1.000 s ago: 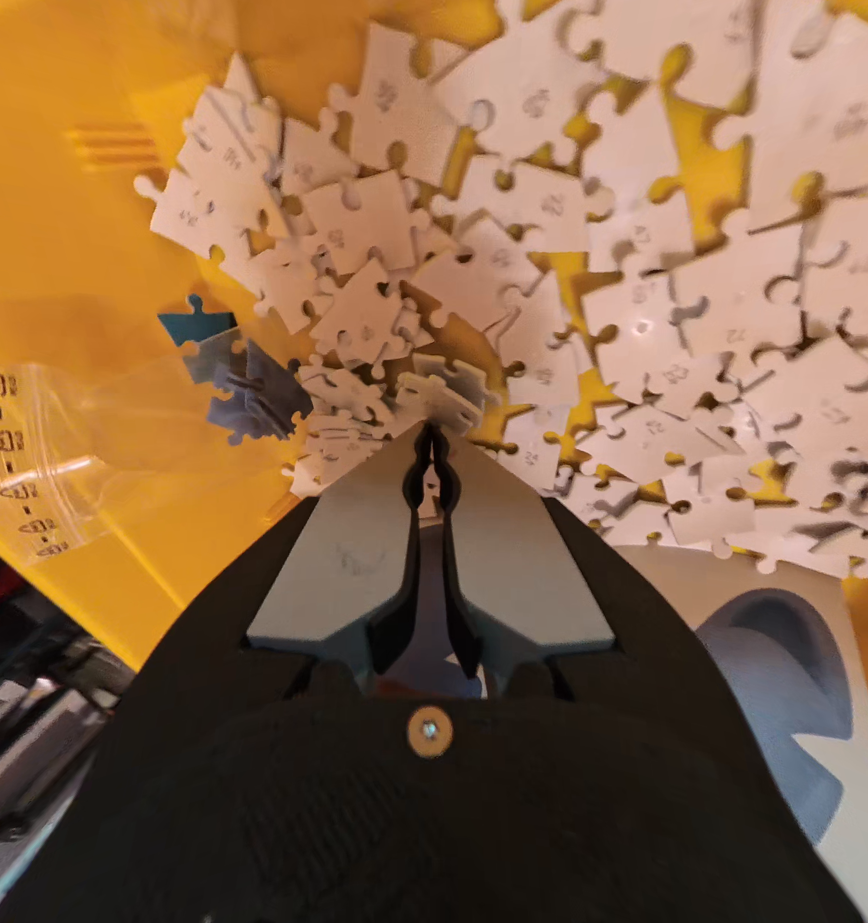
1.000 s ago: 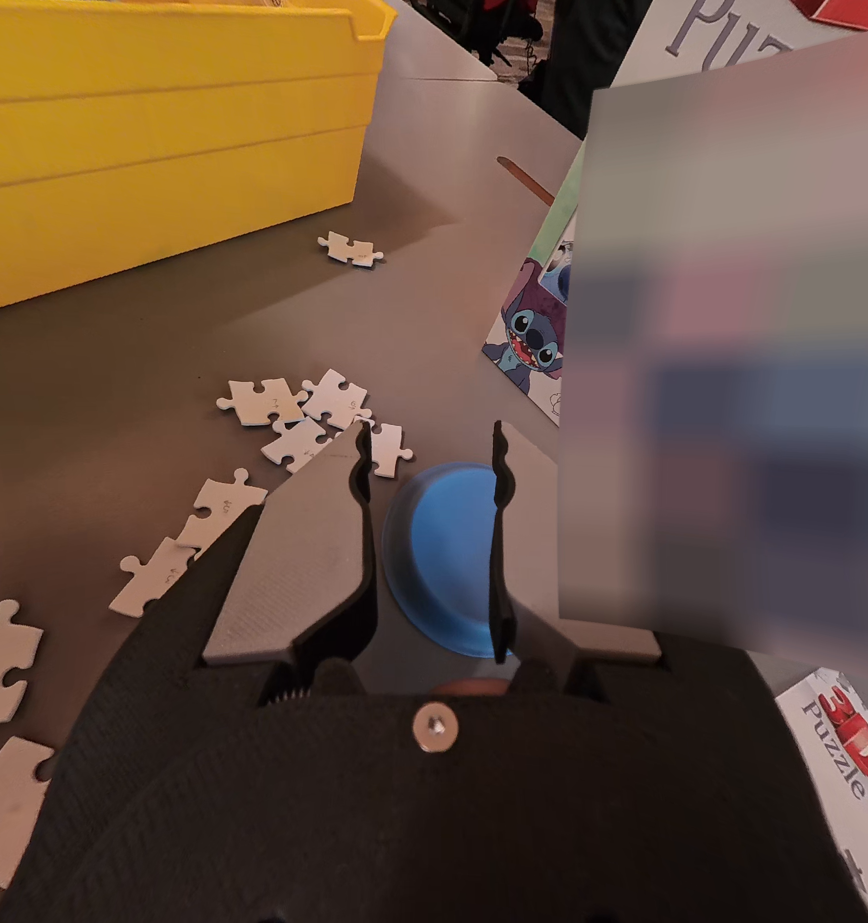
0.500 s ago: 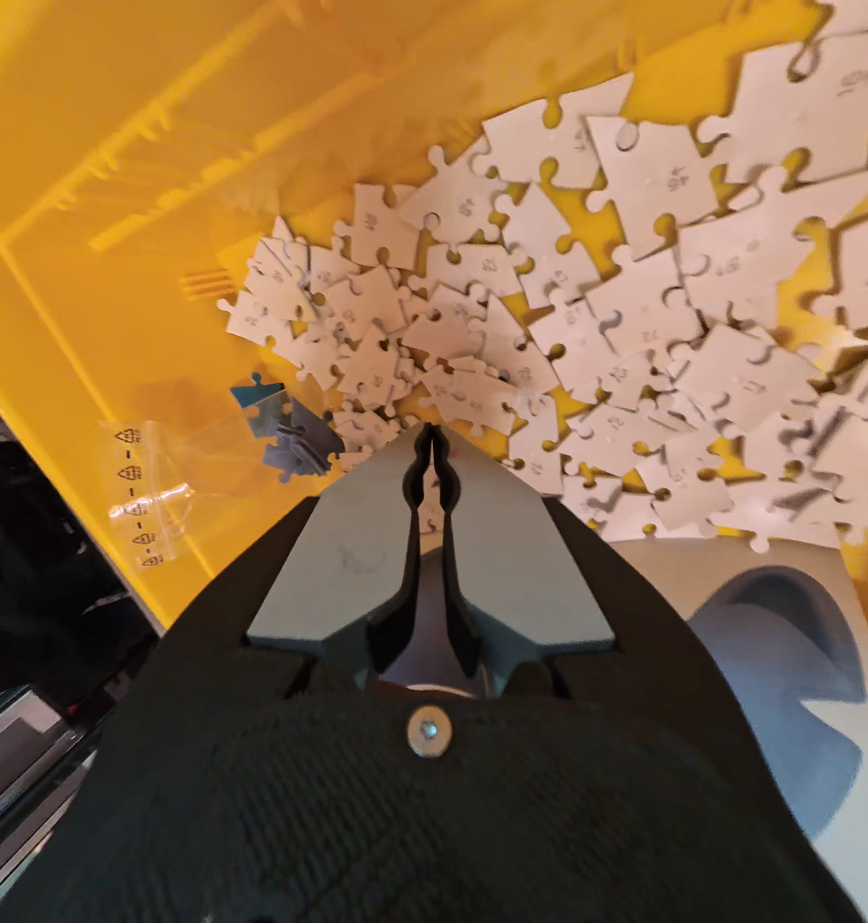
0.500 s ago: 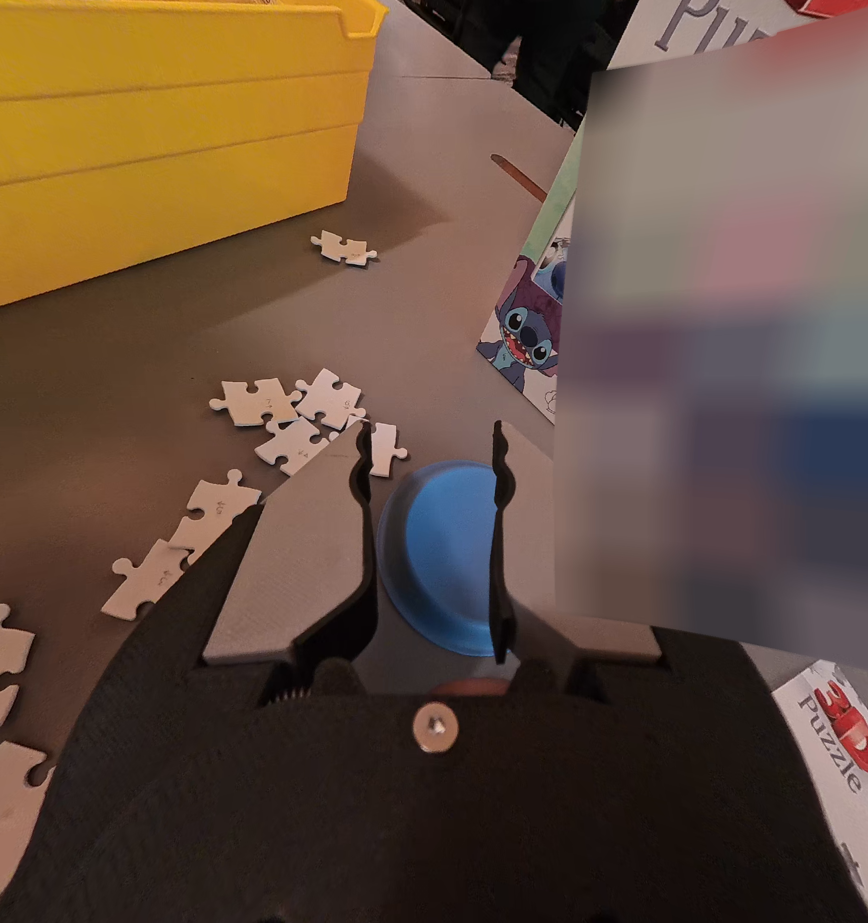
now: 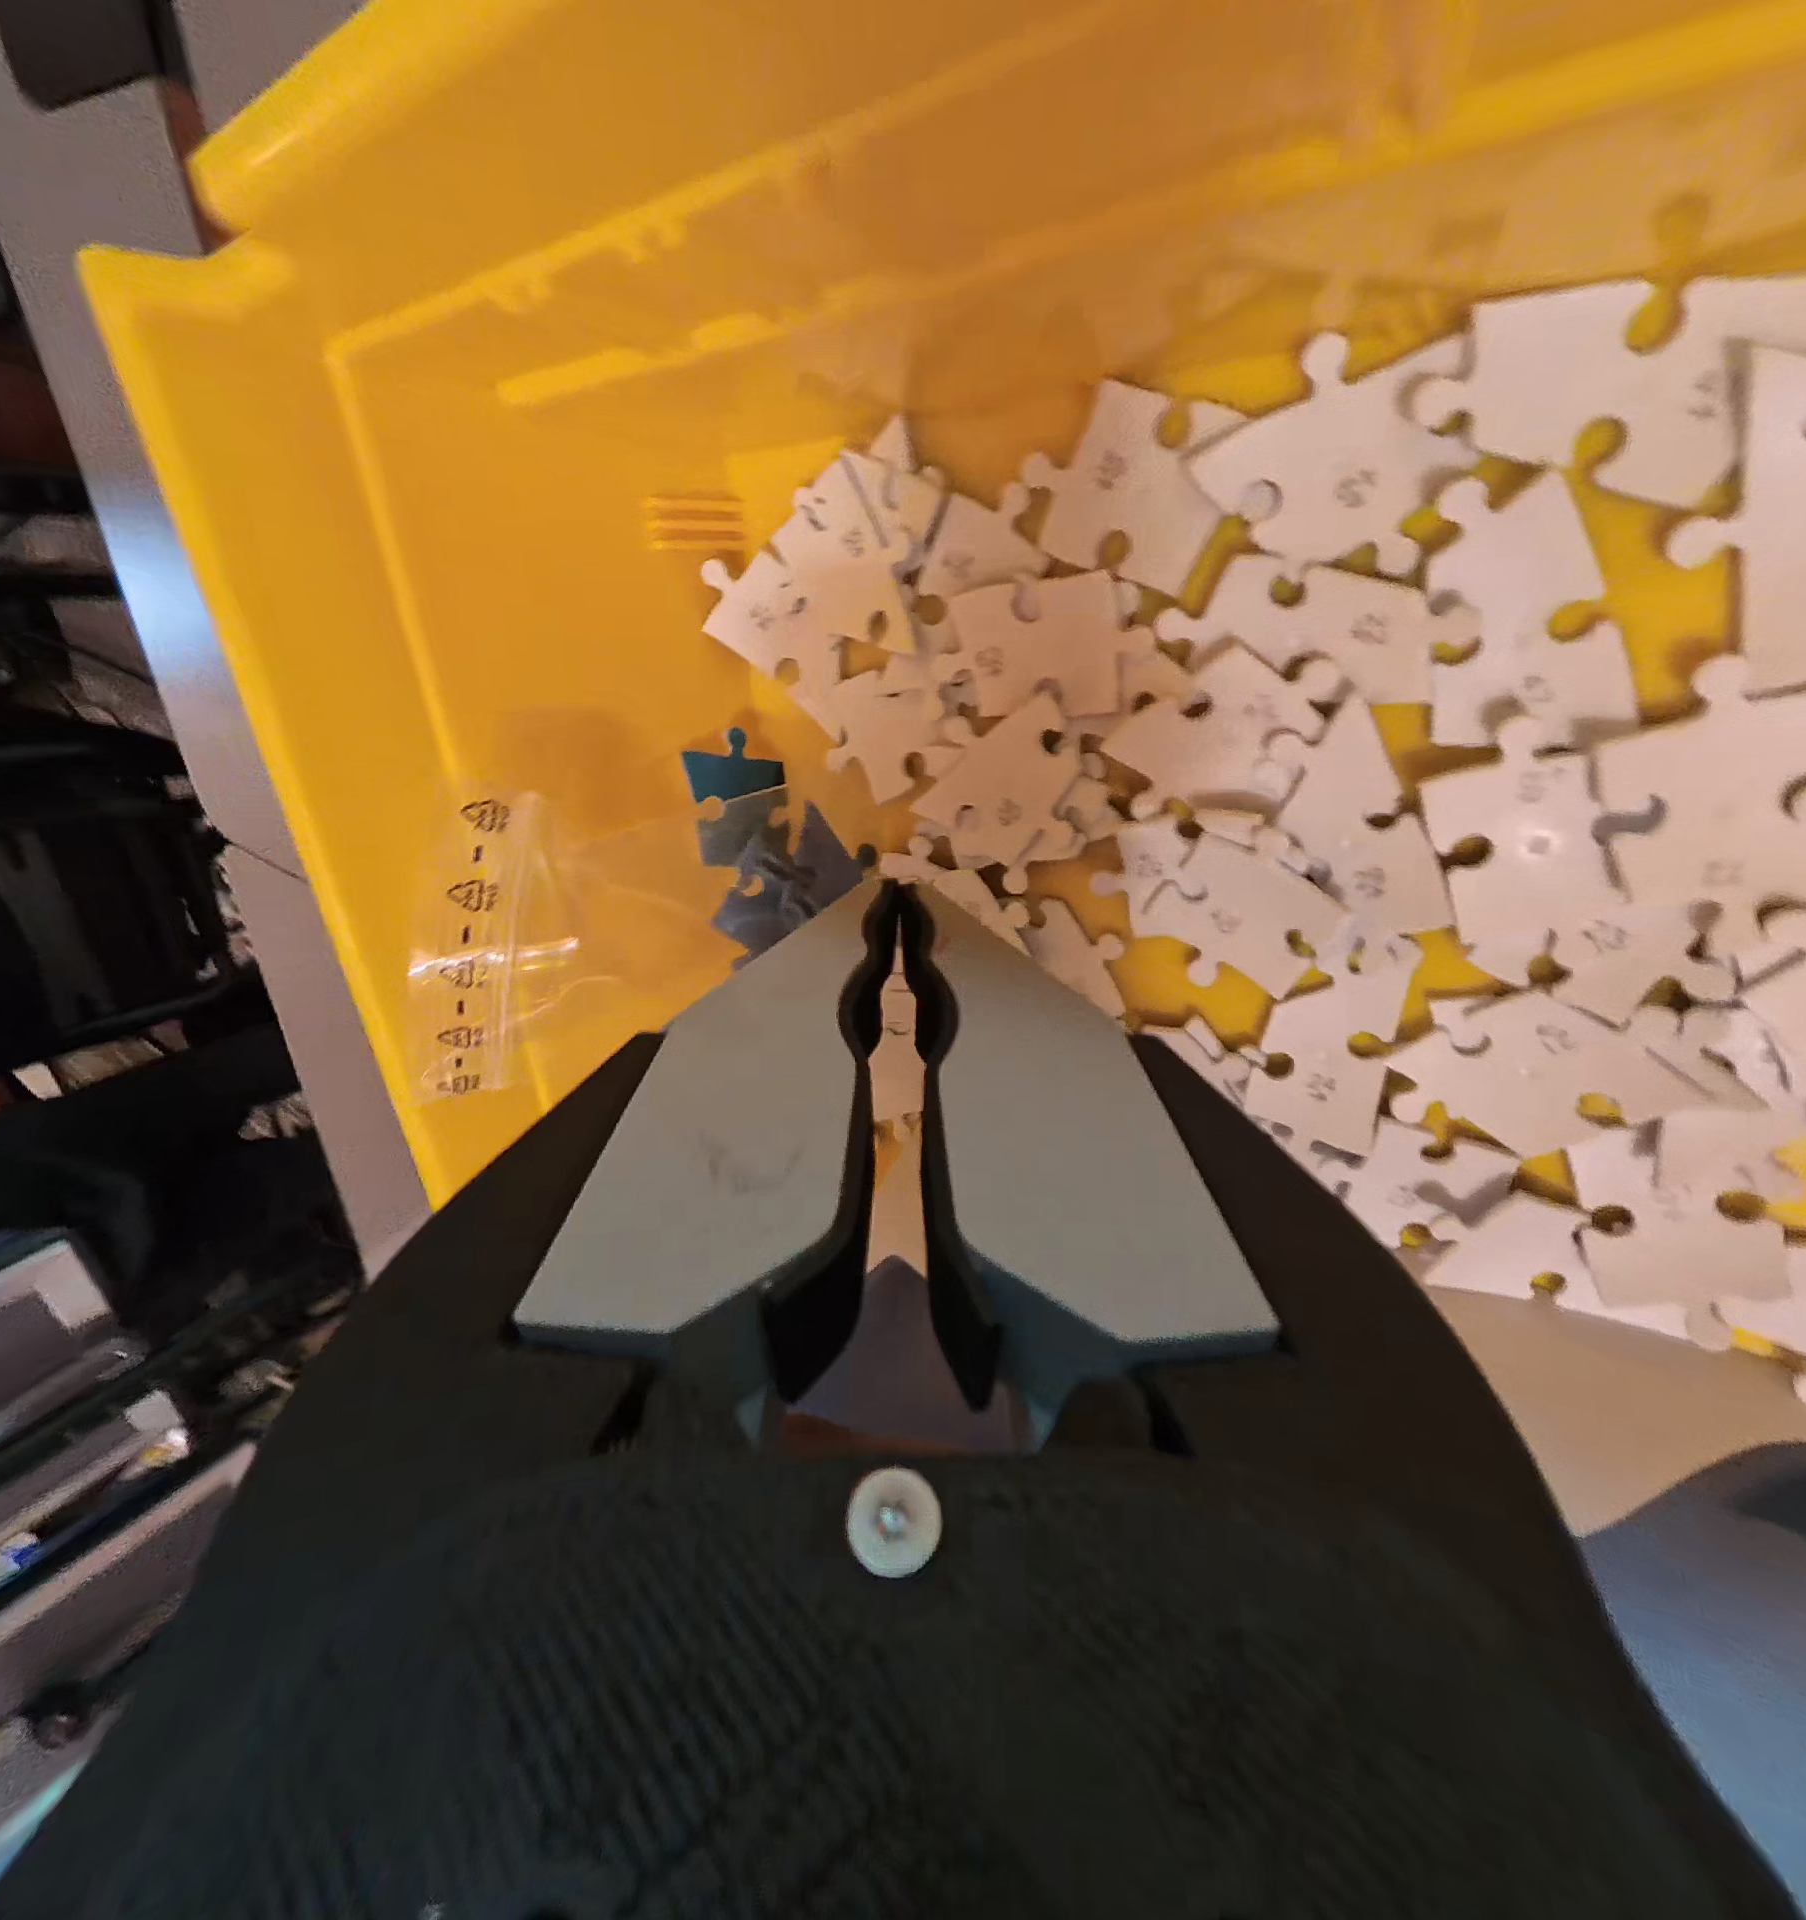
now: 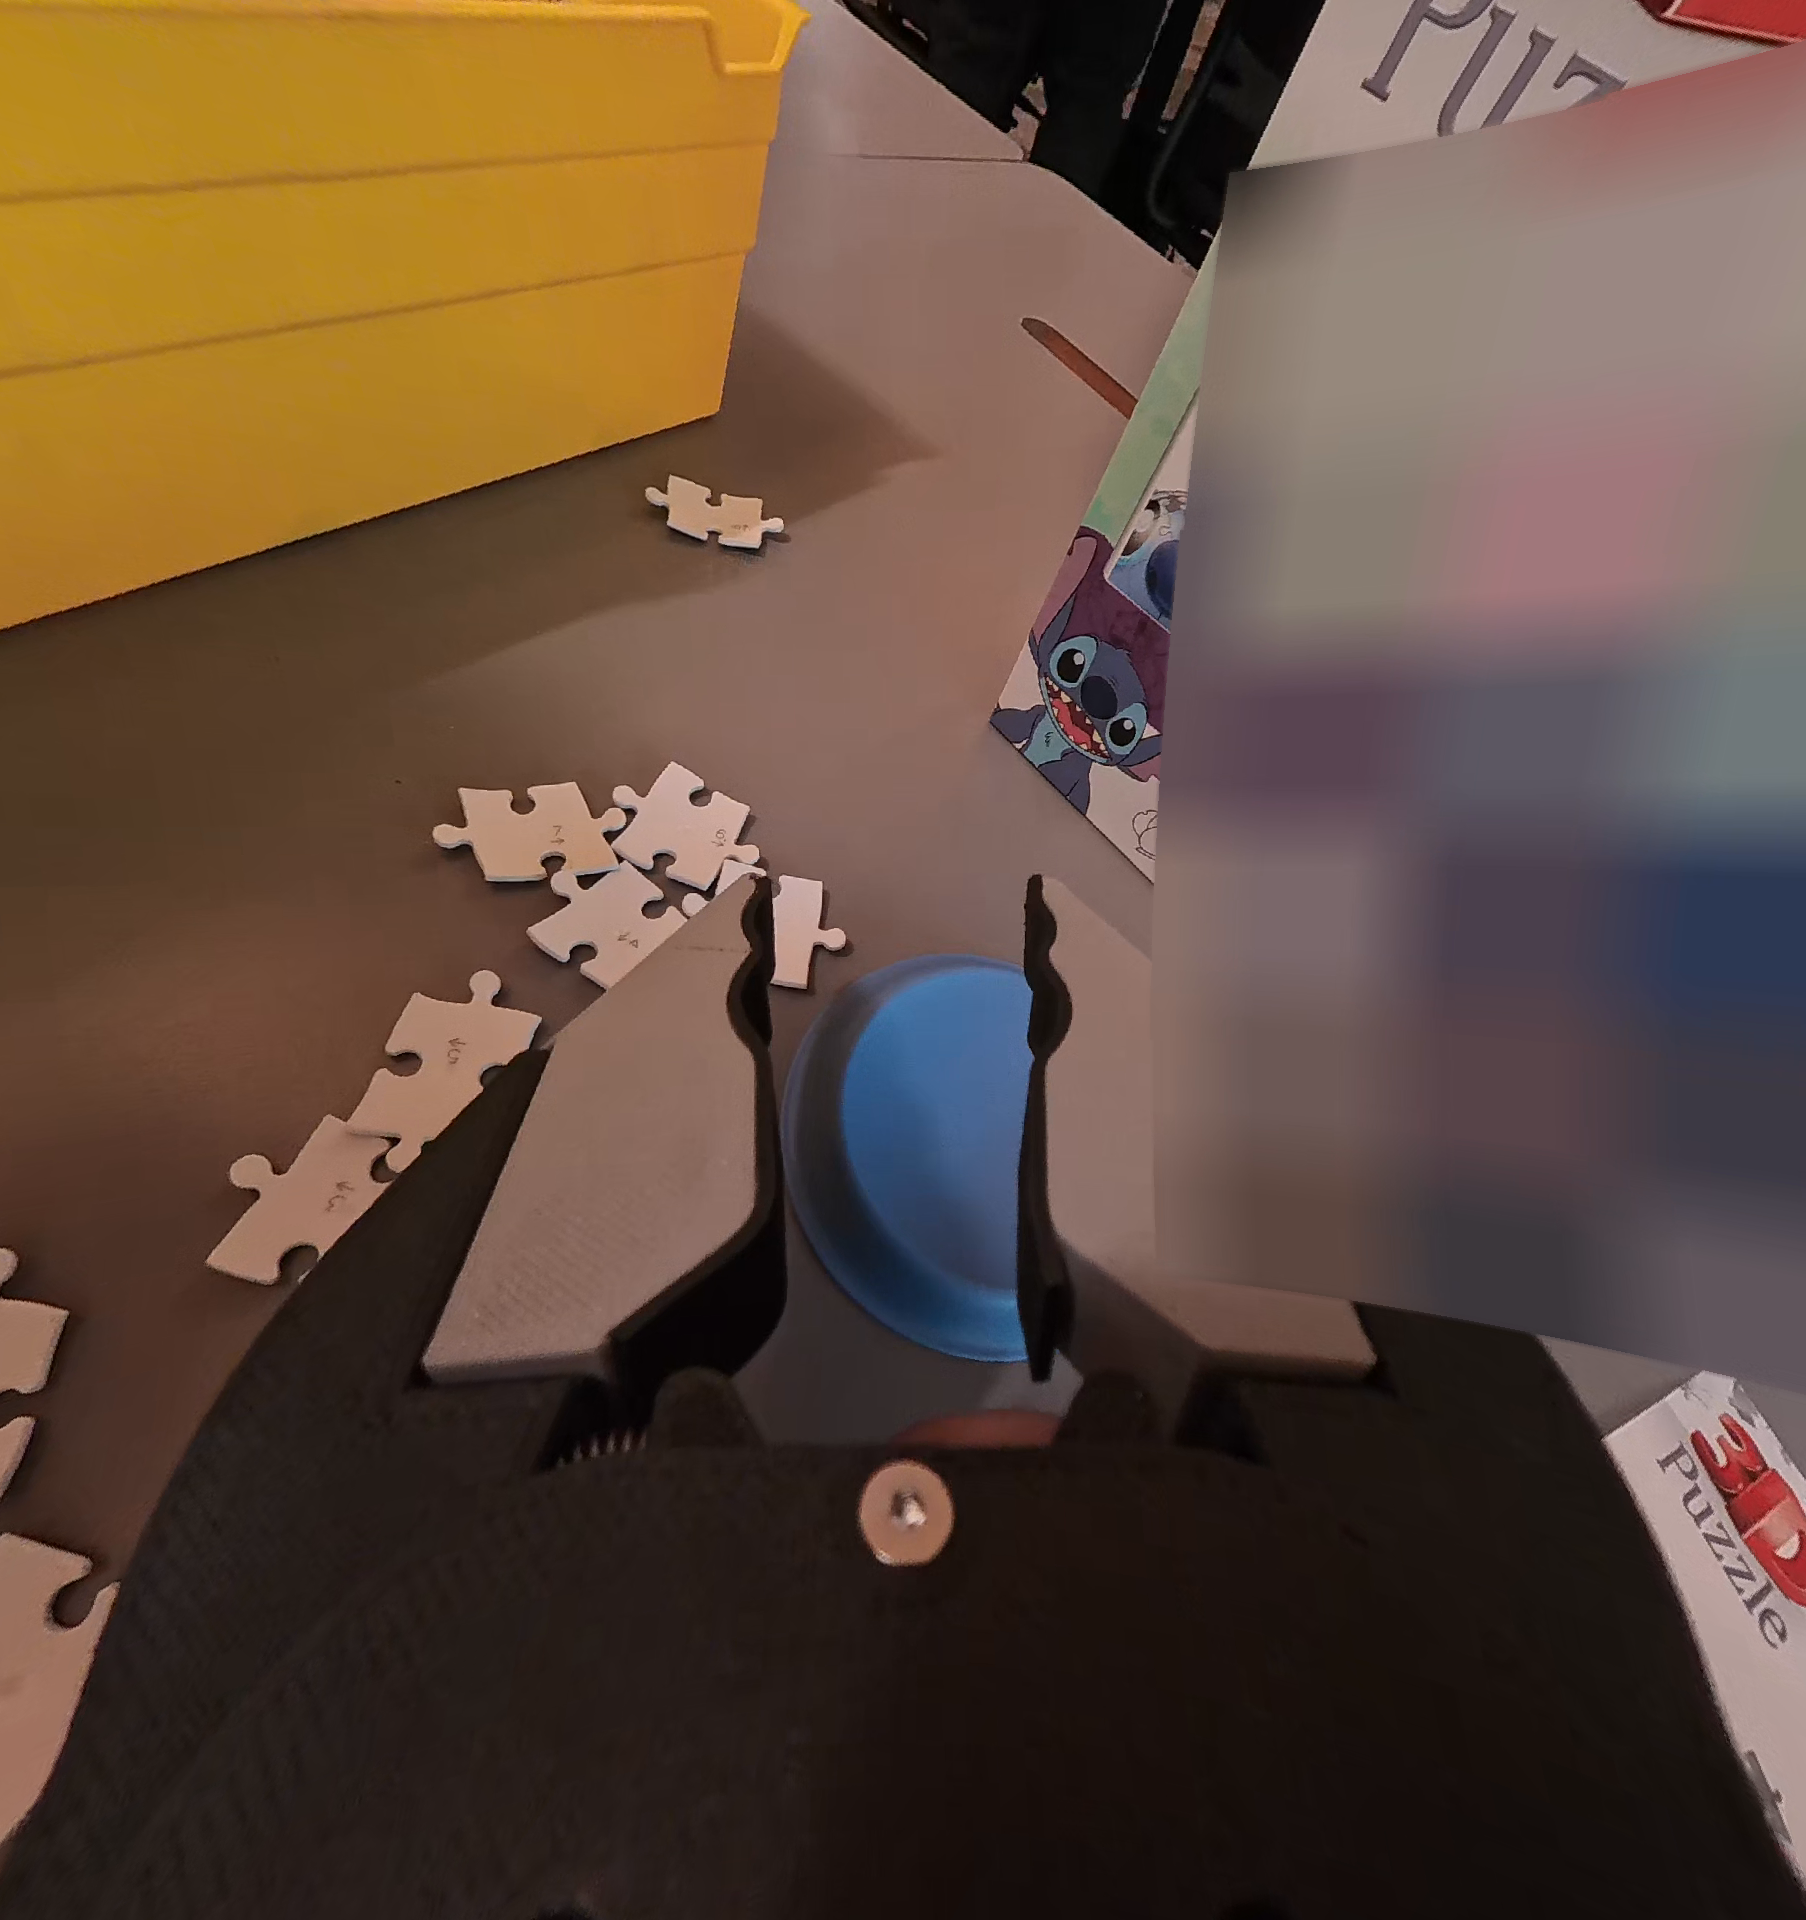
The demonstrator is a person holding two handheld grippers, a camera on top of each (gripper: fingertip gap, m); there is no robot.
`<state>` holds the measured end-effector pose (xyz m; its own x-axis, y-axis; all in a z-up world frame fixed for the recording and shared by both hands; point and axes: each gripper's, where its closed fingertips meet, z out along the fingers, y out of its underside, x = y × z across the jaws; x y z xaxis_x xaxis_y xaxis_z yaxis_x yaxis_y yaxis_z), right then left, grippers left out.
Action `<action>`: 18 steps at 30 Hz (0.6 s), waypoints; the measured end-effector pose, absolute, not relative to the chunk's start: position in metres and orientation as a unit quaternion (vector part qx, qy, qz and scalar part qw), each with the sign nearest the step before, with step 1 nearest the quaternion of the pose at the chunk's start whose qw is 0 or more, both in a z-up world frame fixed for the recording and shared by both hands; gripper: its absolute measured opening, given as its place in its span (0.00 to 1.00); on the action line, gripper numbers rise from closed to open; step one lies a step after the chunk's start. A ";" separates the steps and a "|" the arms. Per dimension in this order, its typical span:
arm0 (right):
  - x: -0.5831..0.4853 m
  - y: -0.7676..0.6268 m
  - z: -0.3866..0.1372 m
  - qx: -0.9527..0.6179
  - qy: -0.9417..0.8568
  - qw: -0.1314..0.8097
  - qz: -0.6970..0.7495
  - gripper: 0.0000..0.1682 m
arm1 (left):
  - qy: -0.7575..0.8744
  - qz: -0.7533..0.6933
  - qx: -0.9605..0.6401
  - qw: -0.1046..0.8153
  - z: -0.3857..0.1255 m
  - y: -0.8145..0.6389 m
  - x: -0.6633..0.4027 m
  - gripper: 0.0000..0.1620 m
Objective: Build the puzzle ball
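Observation:
My left gripper (image 5: 894, 904) is shut and hovers inside the yellow bin (image 5: 359, 520), near its left corner. It is a little above a pile of white, face-down puzzle pieces (image 5: 1398, 779). I cannot tell whether a piece is pinched between the tips. My right gripper (image 6: 894, 904) is open and empty, above a round blue stand (image 6: 920, 1143) on the grey table (image 6: 255, 831). Several white pieces (image 6: 546, 831) lie loose on the table to its left, and a joined pair (image 6: 717, 514) lies near the bin (image 6: 307, 312).
A clear plastic bag (image 5: 504, 935) and a few blue pieces (image 5: 743, 821) lie at the bin's left wall. A grey sheet with a blue shape (image 5: 1657, 1507) covers the bin's near right. The puzzle box (image 6: 1086, 717) stands right of the stand, and a leaflet (image 6: 1740, 1538) lies at the lower right. My right fingertips sit around 25 centimetres from my left ones.
My left gripper, still shut, has pulled back and up from the pile, so the bin's corner and rim now show. My right gripper has barely moved and stays open.

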<state>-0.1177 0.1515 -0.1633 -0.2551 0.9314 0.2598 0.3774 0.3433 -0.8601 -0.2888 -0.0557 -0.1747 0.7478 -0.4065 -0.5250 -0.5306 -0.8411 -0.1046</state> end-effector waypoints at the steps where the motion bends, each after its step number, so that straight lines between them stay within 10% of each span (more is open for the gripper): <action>1: -0.118 0.151 -0.163 -0.458 -0.714 0.403 0.343 0.27 | 0.231 0.243 -0.933 0.131 -0.173 -0.054 -0.291 0.00; 18: -0.118 0.150 -0.165 -0.456 -0.717 0.403 0.340 0.27 | 0.114 0.094 -0.980 0.136 -0.202 -0.043 -0.274 0.00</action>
<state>-0.1176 0.1502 -0.1646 -0.2607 0.9276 0.2675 0.3799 0.3533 -0.8549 -0.2738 -0.0427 -0.2025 0.9564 -0.1972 -0.2153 -0.2484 -0.9370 -0.2454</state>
